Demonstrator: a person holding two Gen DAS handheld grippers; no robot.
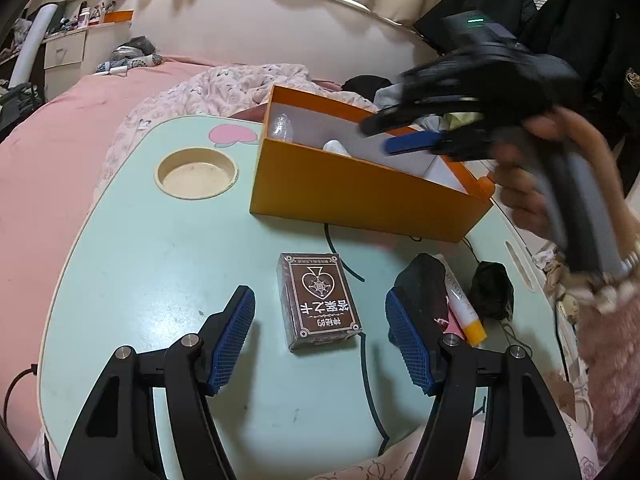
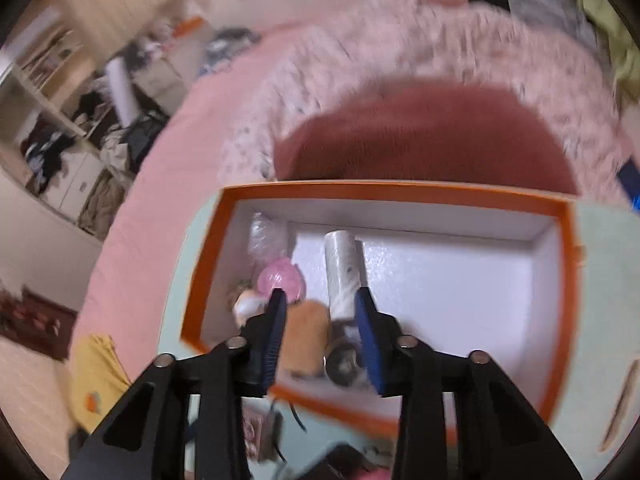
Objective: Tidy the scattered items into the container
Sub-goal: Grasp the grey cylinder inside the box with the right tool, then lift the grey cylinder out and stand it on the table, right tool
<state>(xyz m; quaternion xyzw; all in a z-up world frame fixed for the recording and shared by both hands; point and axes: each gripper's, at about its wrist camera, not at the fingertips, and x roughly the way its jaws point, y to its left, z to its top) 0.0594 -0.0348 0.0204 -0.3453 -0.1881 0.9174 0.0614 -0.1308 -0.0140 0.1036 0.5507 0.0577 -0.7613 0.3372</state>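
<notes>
A brown card box (image 1: 320, 300) lies on the mint table (image 1: 152, 280), between the wide-apart fingers of my left gripper (image 1: 320, 296), which is open and not touching it. To its right lie a black item (image 1: 424, 280), a tube with a yellow cap (image 1: 466, 316) and a black bundle (image 1: 492, 292). The orange box (image 1: 360, 196) stands behind them. My right gripper (image 2: 320, 294) hovers blurred over the orange box (image 2: 400, 192), its fingers narrowly apart with nothing pressed between them. Inside lie a white tube (image 2: 340, 268), a pink round thing (image 2: 280, 280) and a brownish thing (image 2: 310, 332).
A round cup recess (image 1: 196, 174) is sunk into the table's left side. A black cable (image 1: 368, 380) runs across the table toward the front edge. A pink bed (image 1: 60, 140) surrounds the table. A person's hand (image 1: 520, 196) holds the right gripper.
</notes>
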